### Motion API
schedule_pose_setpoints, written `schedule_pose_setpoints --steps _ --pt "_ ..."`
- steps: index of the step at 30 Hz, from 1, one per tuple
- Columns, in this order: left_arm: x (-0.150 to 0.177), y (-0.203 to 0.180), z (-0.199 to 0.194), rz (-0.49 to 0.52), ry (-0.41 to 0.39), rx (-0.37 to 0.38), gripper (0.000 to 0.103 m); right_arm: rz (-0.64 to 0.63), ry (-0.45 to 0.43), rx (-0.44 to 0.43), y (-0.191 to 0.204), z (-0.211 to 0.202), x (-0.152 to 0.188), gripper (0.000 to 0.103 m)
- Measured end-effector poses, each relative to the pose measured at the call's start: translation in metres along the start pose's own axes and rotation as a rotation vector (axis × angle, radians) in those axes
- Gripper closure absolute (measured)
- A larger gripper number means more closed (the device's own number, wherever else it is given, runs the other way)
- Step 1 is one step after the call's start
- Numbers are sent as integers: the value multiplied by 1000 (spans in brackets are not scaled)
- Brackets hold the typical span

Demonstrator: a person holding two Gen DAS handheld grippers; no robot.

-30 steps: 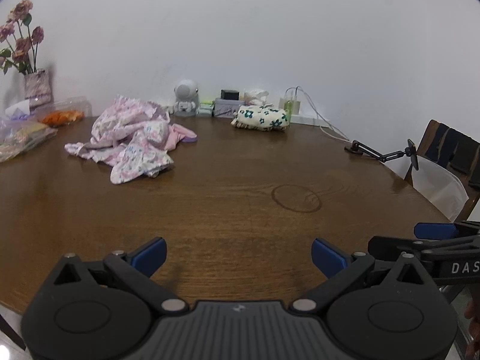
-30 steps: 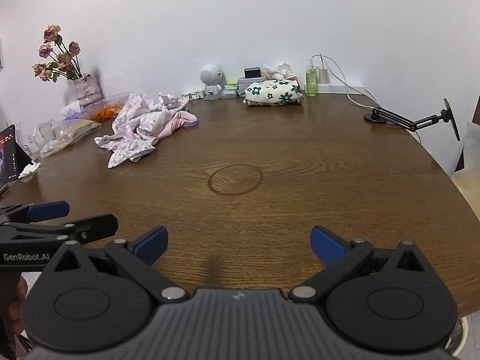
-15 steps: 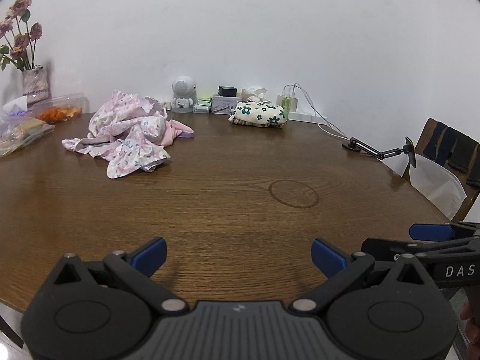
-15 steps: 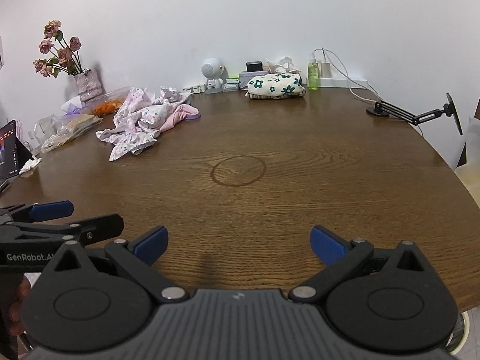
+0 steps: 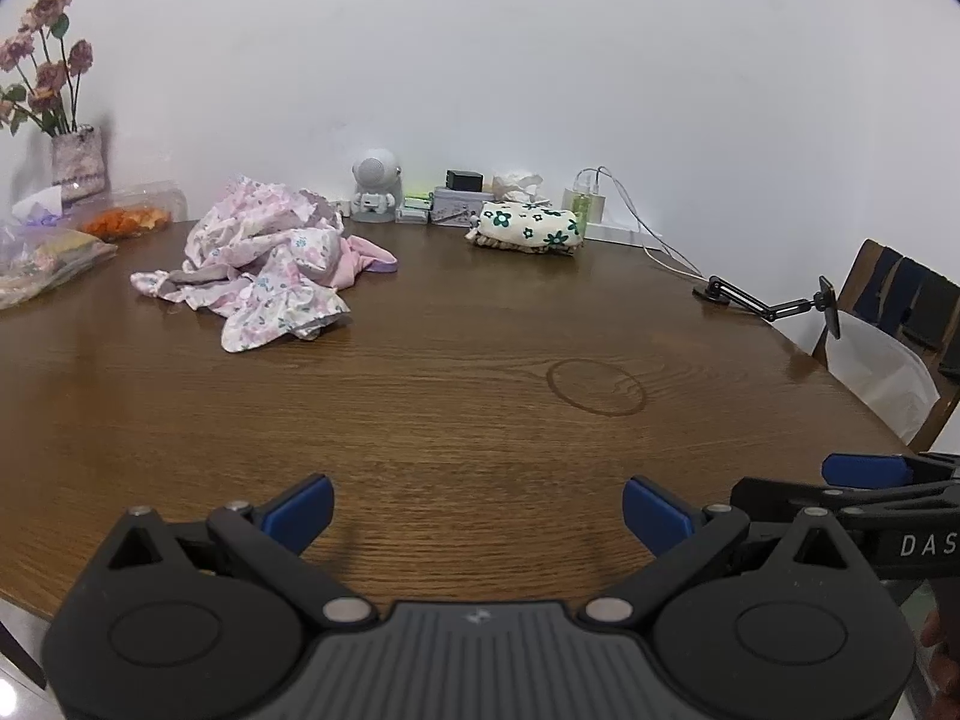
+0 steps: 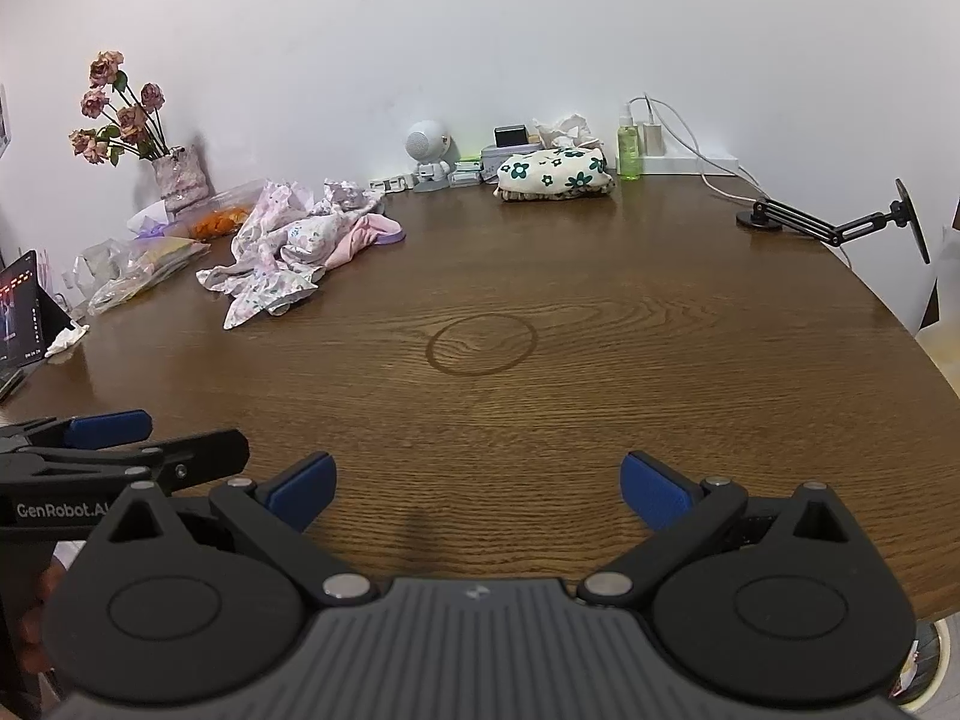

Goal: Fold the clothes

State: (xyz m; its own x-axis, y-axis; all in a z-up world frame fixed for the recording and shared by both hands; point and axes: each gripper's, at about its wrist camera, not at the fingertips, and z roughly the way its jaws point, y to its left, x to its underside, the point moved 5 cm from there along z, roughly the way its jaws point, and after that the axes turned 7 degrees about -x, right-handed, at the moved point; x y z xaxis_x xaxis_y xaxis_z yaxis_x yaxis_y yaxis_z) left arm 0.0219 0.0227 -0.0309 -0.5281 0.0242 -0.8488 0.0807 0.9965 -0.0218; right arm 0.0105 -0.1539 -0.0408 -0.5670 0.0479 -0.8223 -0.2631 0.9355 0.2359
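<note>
A crumpled heap of pink floral clothes (image 5: 264,267) (image 6: 294,246) lies on the far left of the brown wooden table (image 5: 456,396) (image 6: 600,324). A folded cream garment with green flowers (image 5: 528,231) (image 6: 555,175) rests at the back by the wall. My left gripper (image 5: 477,510) hovers open over the table's near edge, holding nothing. My right gripper (image 6: 477,489) is likewise open and empty beside it. Both are far from the clothes. Each gripper shows in the other's view, the right one (image 5: 864,480) and the left one (image 6: 108,438).
A vase of dried roses (image 6: 174,171), plastic bags (image 6: 138,267) and a tablet (image 6: 21,312) stand at the left. A small robot figure (image 6: 429,159), boxes, a green bottle (image 6: 629,147) and chargers line the wall. A black phone arm (image 6: 840,222) sits at right; a chair (image 5: 900,324) beyond.
Both cameras have shifted slightly; the clothes heap and the back items sit a little differently in view. Both grippers stay open and empty.
</note>
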Motion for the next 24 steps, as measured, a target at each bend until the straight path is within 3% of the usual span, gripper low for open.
schedule_pose_setpoints --steps 24 --pt "3 -2 3 1 1 -9 0 -8 1 -8 2 3 1 0"
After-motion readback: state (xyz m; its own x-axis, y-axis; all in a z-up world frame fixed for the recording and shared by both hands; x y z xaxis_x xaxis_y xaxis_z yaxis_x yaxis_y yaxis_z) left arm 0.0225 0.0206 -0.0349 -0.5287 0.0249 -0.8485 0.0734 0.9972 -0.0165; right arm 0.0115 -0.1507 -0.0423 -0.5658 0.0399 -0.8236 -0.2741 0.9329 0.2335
